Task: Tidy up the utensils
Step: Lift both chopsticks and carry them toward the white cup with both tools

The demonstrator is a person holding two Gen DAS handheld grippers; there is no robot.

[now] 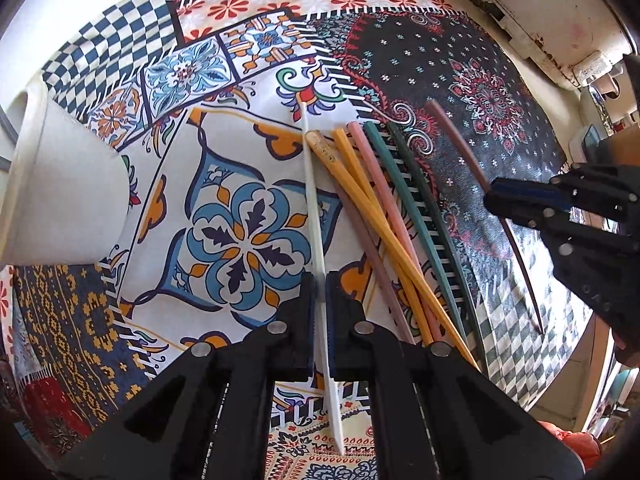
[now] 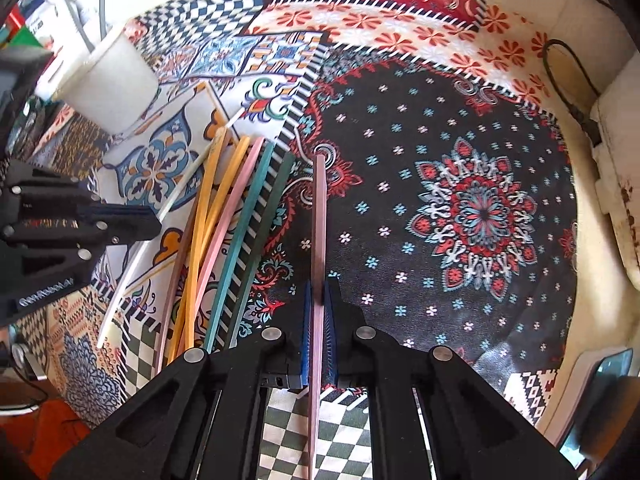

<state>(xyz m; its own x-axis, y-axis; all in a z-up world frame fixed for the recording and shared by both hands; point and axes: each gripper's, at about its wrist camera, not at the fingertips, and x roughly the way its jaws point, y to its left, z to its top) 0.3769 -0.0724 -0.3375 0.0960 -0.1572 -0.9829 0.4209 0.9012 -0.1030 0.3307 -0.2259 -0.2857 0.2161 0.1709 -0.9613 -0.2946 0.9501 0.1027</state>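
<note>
Now my left gripper clenched on white chopstick; right gripper clenched on mauve chopstick. Loose chopsticks piled between them on patterned cloth; white cup far left.

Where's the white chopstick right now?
The white chopstick is clamped in the left claw, at the left edge of the chopstick pile, nearest the white cup; the right wrist view shows the same.
</note>
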